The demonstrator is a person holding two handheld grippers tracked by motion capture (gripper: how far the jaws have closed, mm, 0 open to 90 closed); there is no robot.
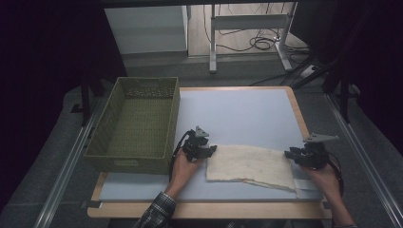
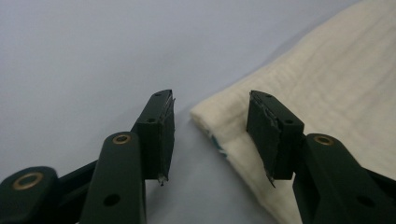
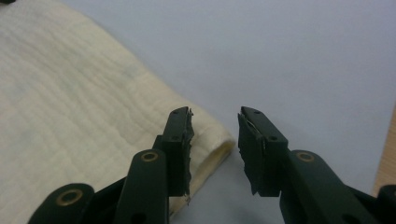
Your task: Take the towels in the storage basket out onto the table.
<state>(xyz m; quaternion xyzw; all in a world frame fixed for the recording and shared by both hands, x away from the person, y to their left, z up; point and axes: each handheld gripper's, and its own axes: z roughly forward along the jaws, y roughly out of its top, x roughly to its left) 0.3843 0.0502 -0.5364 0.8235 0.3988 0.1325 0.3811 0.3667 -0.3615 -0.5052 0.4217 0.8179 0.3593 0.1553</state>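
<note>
A folded cream cloth (image 1: pixel 250 166) lies flat on the pale blue mat, towards the front. My left gripper (image 1: pixel 212 149) rests at the cloth's far left corner, jaws open, with that corner (image 2: pixel 205 114) lying in the gap between them. My right gripper (image 1: pixel 288 153) is at the cloth's far right corner, also open. In the right gripper view the folded corner (image 3: pixel 219 140) lies just beside the left jaw. Neither gripper holds anything.
A green woven basket (image 1: pixel 138 123) stands at the left of the mat, close to my left hand. The blue mat (image 1: pixel 242 114) lies bare behind the cloth. The wooden table edge (image 1: pixel 299 114) runs along the right.
</note>
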